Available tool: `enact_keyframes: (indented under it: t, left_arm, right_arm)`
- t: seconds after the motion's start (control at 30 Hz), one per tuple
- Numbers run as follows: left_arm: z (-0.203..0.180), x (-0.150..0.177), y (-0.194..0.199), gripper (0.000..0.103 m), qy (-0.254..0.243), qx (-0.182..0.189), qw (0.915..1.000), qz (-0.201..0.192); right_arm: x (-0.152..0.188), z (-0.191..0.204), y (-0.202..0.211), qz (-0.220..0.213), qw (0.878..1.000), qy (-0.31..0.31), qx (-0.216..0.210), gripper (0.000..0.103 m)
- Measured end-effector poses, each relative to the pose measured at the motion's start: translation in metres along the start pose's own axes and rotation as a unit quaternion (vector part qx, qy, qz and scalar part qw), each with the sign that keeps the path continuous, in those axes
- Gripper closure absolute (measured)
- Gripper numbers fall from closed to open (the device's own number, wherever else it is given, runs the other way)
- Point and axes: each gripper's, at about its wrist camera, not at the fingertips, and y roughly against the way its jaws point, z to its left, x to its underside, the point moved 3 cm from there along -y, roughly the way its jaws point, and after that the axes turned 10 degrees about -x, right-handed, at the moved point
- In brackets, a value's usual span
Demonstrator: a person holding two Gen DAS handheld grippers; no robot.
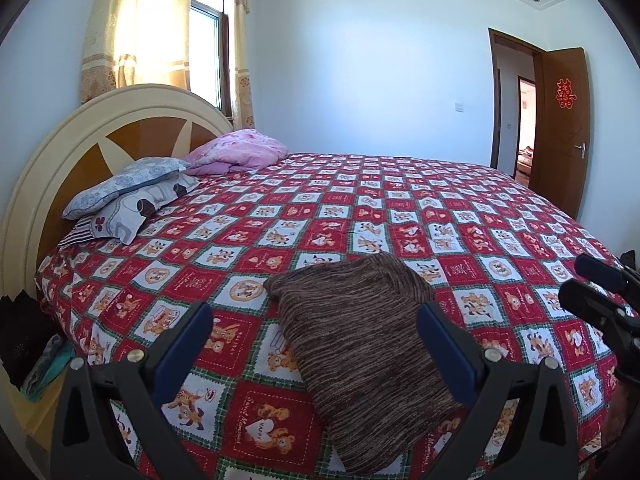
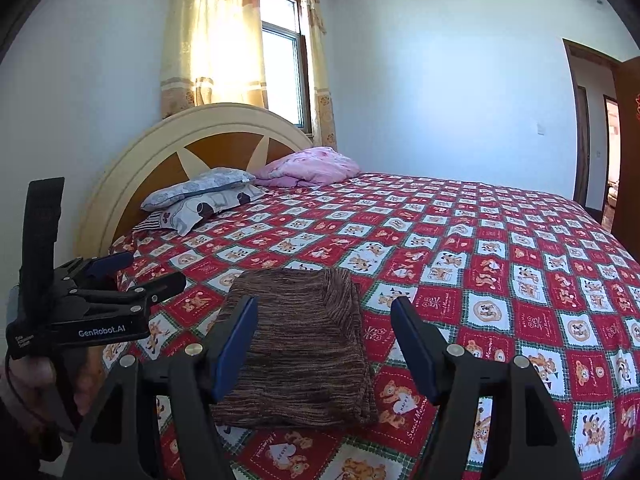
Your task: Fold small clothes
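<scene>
One folded brown garment lay on the bedspread ahead of two empty grippers, left gripper and right gripper, both spread wide.

White lettering "GenRobot.AI" stands on the black body of the left gripper, left of the right gripper's fingers in the right wrist view; smaller print at its end is too small to read. On the bedspread, red squares carry "Sweet Memories" and a heart marked "HAPPY", just below and between the fingers. A red double-happiness character hangs on the brown door, far beyond the right finger.
</scene>
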Motion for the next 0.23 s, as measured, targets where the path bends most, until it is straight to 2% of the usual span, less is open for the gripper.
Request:
enact_keyframes:
  t: [0.23]
  left_arm:
    - [0.0058, 0.0009, -0.0002, 0.000, 0.004, -0.008, 0.9999, -0.015]
  right_arm:
    - [0.0037, 0.0007, -0.0013, 0.006, 1.000, -0.002, -0.004, 0.033]
